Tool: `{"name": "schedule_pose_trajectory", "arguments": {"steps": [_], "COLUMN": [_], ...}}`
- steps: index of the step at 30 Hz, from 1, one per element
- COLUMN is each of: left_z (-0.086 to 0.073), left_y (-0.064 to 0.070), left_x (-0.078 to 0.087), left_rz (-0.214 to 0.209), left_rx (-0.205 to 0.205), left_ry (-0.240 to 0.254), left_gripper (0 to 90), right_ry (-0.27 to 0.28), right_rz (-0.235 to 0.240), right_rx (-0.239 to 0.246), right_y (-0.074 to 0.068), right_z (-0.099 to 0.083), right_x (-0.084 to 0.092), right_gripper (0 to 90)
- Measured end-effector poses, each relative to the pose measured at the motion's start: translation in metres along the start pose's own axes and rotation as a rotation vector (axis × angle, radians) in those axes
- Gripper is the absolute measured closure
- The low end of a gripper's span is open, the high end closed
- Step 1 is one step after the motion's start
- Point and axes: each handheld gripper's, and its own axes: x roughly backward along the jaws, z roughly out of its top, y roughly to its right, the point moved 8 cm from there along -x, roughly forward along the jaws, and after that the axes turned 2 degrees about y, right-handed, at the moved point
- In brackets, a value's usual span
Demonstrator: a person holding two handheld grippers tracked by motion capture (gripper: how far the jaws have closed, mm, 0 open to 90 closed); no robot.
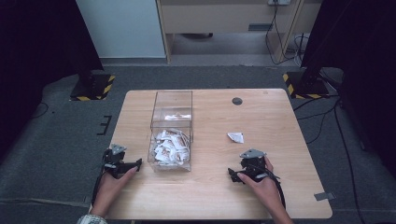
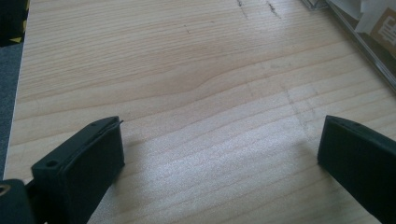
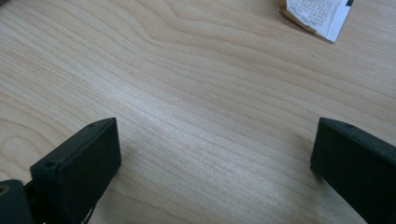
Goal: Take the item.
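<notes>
A light wooden desk (image 1: pixel 210 196) stands on grey carpet. Near its middle is a clear plastic box (image 1: pixel 172 122) with many small paper packets (image 1: pixel 170 147) inside. One single packet (image 1: pixel 236 137) lies alone on the desk, right of the box. The left gripper (image 1: pixel 122 164) rests just beside the box, its fingers (image 2: pixel 79 172) spread apart and empty. The right gripper (image 1: pixel 243 173) rests near the single packet, fingers (image 3: pixel 77 170) also released.

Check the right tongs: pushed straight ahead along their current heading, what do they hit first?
Probably nothing at once: bare table lies ahead of the open right tongs. The loose white packet sits farther on, off to the right of the line, so they may pass it; depth is unclear.
</notes>
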Motion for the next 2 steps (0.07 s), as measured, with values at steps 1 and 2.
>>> {"name": "schedule_pose_trajectory", "arguments": {"steps": [1,2], "left_z": [0.0001,0.0001], "left_y": [0.0,0.0], "left_x": [0.0,0.0], "left_rz": [0.0,-0.001], "left_rx": [0.0,0.0], "left_ry": [0.0,0.0], "left_gripper": [0.0,0.0], "right_ry": [0.005,0.005], "right_rz": [0.0,0.001], "right_rx": [-0.001,0.0], "right_y": [-0.0001,0.0001], "right_z": [-0.0002,-0.0001], "right_x": [-0.0002,-0.0001], "right_gripper": [1.1,1.1]}}
